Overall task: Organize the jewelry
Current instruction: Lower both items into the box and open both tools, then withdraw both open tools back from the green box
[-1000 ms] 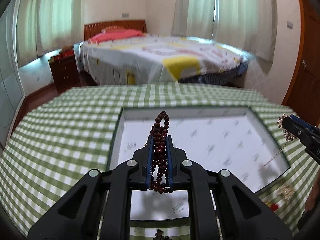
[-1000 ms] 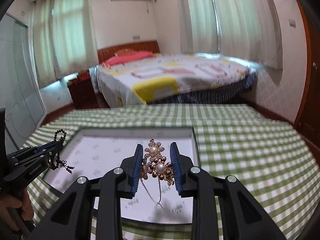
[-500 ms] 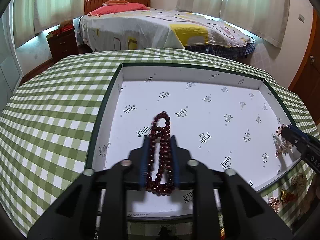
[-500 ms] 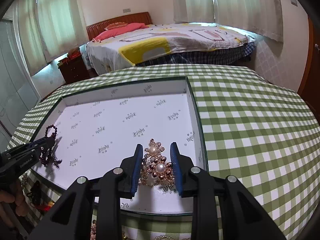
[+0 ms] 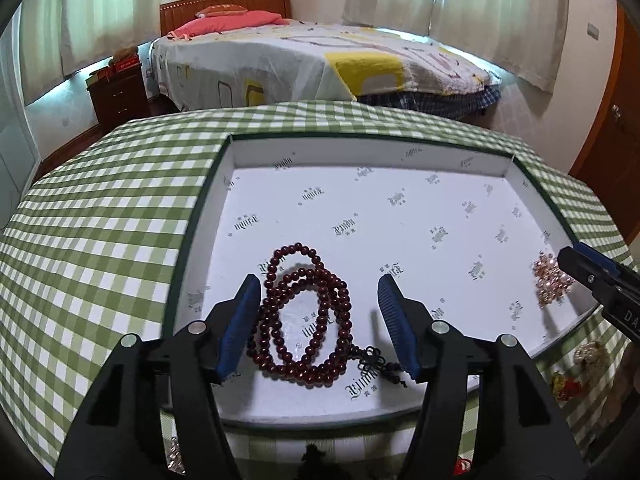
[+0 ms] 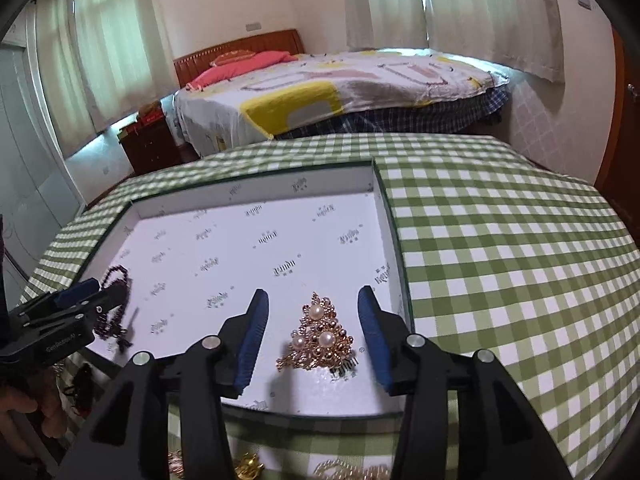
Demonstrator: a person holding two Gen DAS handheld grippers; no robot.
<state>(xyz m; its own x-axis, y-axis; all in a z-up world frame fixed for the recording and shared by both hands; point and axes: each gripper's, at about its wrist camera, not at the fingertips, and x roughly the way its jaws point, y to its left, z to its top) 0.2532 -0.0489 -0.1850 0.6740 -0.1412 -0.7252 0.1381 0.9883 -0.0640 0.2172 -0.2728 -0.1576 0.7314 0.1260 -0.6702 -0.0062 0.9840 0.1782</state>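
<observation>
Left wrist view: the table point(image 5: 100, 216), under its green checked cloth, carries a wide shallow box point(image 5: 400, 160) lined with white printed paper. Inside it, toward the near left, lies the dark red bead strand point(image 5: 308, 320), coiled in loose loops flat on the lining. The left claw point(image 5: 320, 324) straddles it, jaws having just been opening, released — the left pad sits just beside the beads, the right pad well clear. The coil's long axis runs roughly away from the camera, along the claw's line.

In the right wrist view the right claw point(image 6: 312, 340) is released too, its jaws likewise having just been opening, and the gold pearl brooch point(image 6: 318, 340) lies flat between them near the box's right wall, touching neither pad. Its point faces away from the camera.

Both pieces look set down in the box. The coming move is probably a withdrawal — each claw must lift straight back along its own line, since each piece sits directly between its jaws. More jewelry point(image 6: 248, 468) waits on the cloth at the near edge, below the claws.
</observation>
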